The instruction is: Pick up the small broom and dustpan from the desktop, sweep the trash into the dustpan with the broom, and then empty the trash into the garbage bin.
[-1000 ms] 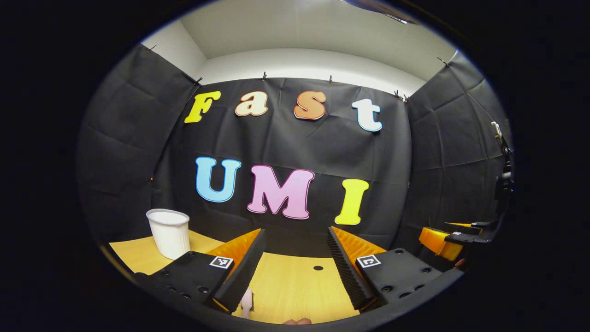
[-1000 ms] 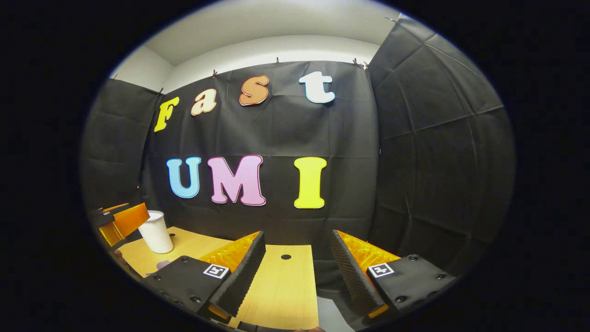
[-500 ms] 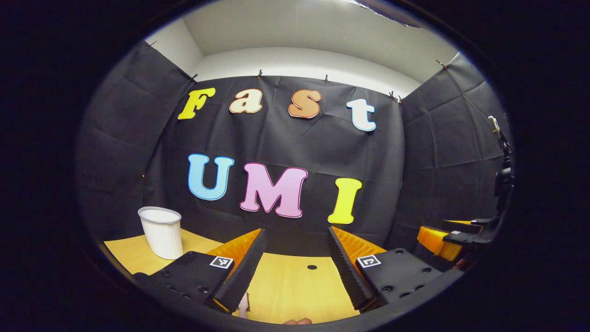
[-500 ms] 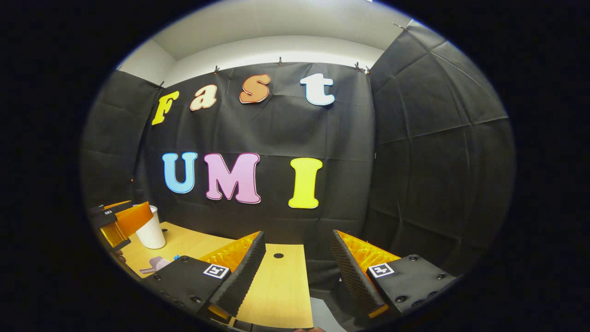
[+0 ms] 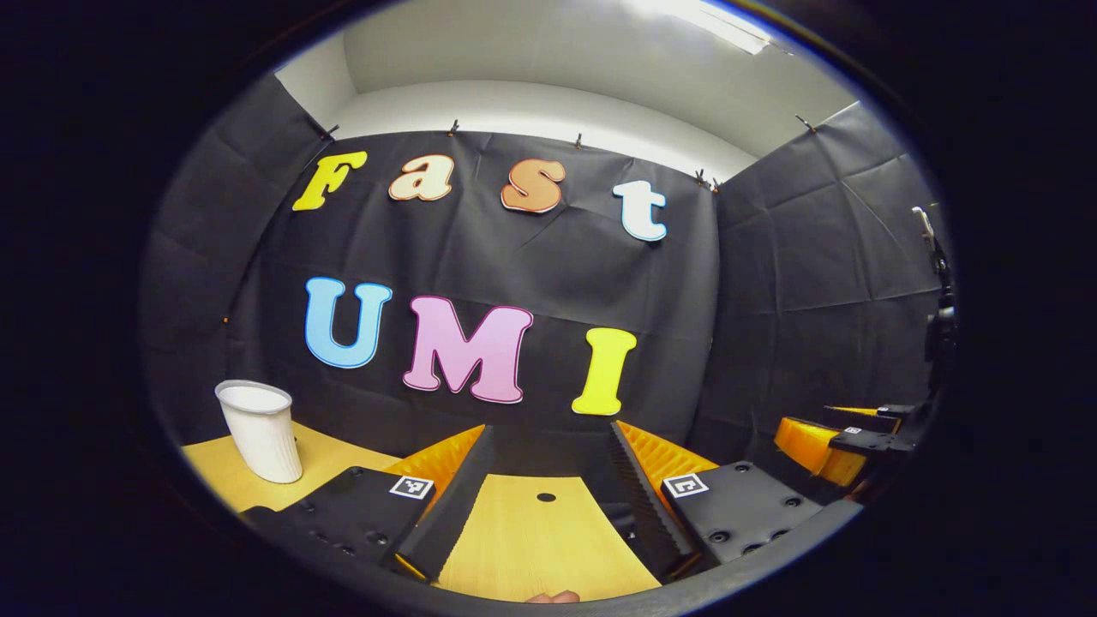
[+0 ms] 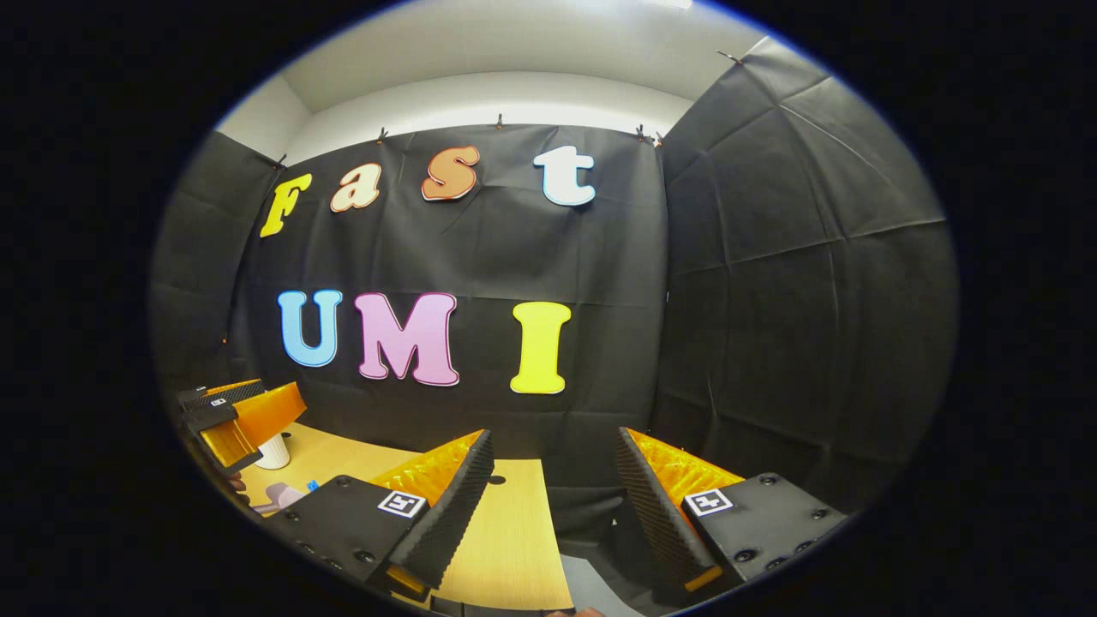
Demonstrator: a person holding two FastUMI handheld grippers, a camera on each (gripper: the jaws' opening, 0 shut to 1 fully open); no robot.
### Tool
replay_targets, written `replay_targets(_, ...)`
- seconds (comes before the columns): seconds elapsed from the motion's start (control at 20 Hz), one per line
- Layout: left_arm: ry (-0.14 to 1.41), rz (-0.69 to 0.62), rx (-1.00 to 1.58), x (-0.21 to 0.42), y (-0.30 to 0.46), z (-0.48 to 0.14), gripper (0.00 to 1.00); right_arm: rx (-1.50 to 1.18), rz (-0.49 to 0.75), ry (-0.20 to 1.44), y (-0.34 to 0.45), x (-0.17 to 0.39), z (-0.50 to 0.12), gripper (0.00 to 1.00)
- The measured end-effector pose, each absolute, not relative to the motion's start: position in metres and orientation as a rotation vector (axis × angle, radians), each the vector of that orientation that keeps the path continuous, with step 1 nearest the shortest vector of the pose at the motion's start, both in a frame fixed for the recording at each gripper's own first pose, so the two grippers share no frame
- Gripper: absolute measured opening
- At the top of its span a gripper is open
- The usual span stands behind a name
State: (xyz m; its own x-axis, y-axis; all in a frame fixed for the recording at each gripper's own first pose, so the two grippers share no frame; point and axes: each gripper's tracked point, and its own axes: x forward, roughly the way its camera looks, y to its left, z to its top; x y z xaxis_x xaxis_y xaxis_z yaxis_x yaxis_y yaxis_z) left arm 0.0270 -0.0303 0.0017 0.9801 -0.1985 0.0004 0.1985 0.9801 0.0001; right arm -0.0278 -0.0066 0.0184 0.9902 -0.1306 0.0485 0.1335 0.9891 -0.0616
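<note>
Near the desk's (image 5: 523, 548) left edge sits the white bin (image 5: 260, 431); a pale piece, likely the dustpan (image 6: 283, 495), lies in front of it, mostly hidden. Broom location: cannot tell. Dustpan looks light, stiff plastic, so grip the handle. Left gripper (image 5: 543, 501) and right gripper (image 6: 555, 506) both hang wide, holding nothing, raised above the desk, pointing level at the back wall.

One white cup (image 5: 260, 431) on one wooden desktop (image 5: 531, 548); two grippers, left gripper (image 5: 542, 488) and right gripper (image 6: 553, 497), two fingers each; one small pale object (image 6: 281, 495), unclear, plus one tiny blue bit (image 6: 310, 485).
</note>
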Motion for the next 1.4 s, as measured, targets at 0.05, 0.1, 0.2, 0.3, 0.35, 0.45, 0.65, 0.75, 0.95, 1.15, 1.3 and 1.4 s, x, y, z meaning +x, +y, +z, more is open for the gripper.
replay_targets(0.05, -0.004, -0.196, 0.001, 0.026, -0.03, 0.004, 0.8, -0.062, -0.123, -0.042, -0.004, -0.026, 0.018, 0.89)
replay_targets(0.1, -0.003, -0.19, 0.0, 0.026, -0.029, 0.002, 0.8, -0.062, -0.114, -0.041, -0.002, -0.024, 0.017, 0.89)
replay_targets(0.2, 0.007, -0.173, 0.009, 0.026, -0.026, 0.0, 0.8, -0.064, -0.098, -0.041, 0.0, -0.022, 0.016, 0.89)
replay_targets(0.3, 0.004, -0.158, 0.015, 0.023, -0.021, 0.002, 0.8, -0.066, -0.07, -0.032, 0.007, -0.018, 0.011, 0.89)
replay_targets(0.35, -0.002, -0.161, 0.008, 0.02, -0.022, 0.004, 0.8, -0.073, -0.055, -0.028, 0.009, -0.017, 0.01, 0.89)
replay_targets(0.45, -0.006, -0.142, 0.008, 0.018, -0.018, 0.004, 0.79, -0.077, -0.029, -0.022, 0.013, -0.015, 0.008, 0.89)
replay_targets(0.65, 0.011, -0.112, 0.032, 0.014, -0.013, -0.002, 0.8, -0.086, 0.0, -0.022, 0.018, -0.015, 0.003, 0.89)
replay_targets(0.75, 0.019, -0.101, 0.033, 0.012, -0.012, -0.005, 0.8, -0.095, 0.013, -0.015, 0.02, -0.015, -0.001, 0.94)
replay_targets(0.95, 0.037, -0.068, 0.033, 0.009, 0.002, -0.009, 0.8, -0.104, 0.022, -0.009, 0.021, -0.015, -0.007, 0.89)
replay_targets(1.15, 0.055, -0.039, 0.041, 0.006, 0.017, -0.015, 0.79, -0.105, 0.037, 0.011, 0.033, -0.013, -0.017, 0.94)
replay_targets(1.3, 0.094, -0.068, 0.052, 0.007, 0.022, -0.026, 0.8, -0.106, 0.058, 0.038, 0.052, -0.007, -0.03, 0.89)
replay_targets(1.4, 0.145, -0.104, 0.035, 0.008, 0.028, -0.036, 0.8, -0.098, 0.089, 0.087, 0.074, 0.0, -0.05, 0.94)
